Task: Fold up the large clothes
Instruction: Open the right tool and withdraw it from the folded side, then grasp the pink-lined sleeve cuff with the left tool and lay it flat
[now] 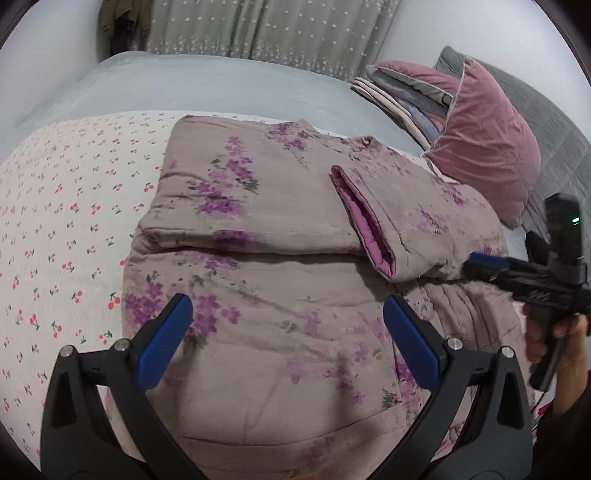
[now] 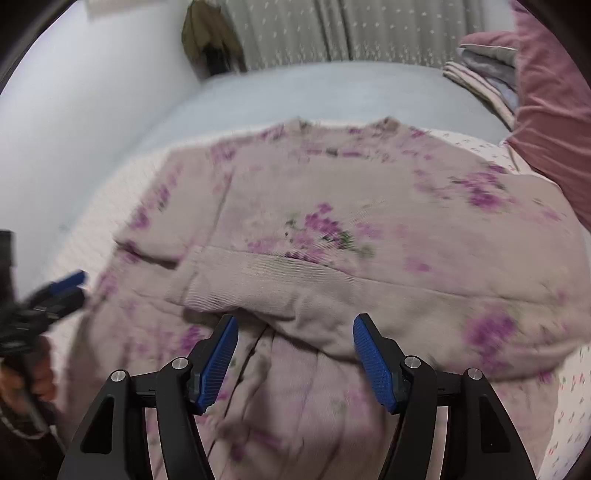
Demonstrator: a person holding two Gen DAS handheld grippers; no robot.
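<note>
A padded beige jacket with purple flowers (image 1: 280, 229) lies on the bed, both sleeves folded across its body; one cuff with pink lining (image 1: 365, 221) points up. My left gripper (image 1: 288, 317) is open and empty above the jacket's lower part. My right gripper (image 2: 291, 332) is open and empty just above the folded sleeve (image 2: 295, 288); it also shows at the right edge of the left wrist view (image 1: 476, 262), next to the jacket's right side. The right wrist view is motion-blurred.
The jacket rests on a white cherry-print sheet (image 1: 66, 229) over a pale blue bed (image 1: 221, 85). A pink pillow (image 1: 484, 140) and a stack of folded linens (image 1: 402, 96) lie at the right. Grey curtains (image 1: 266, 26) hang behind.
</note>
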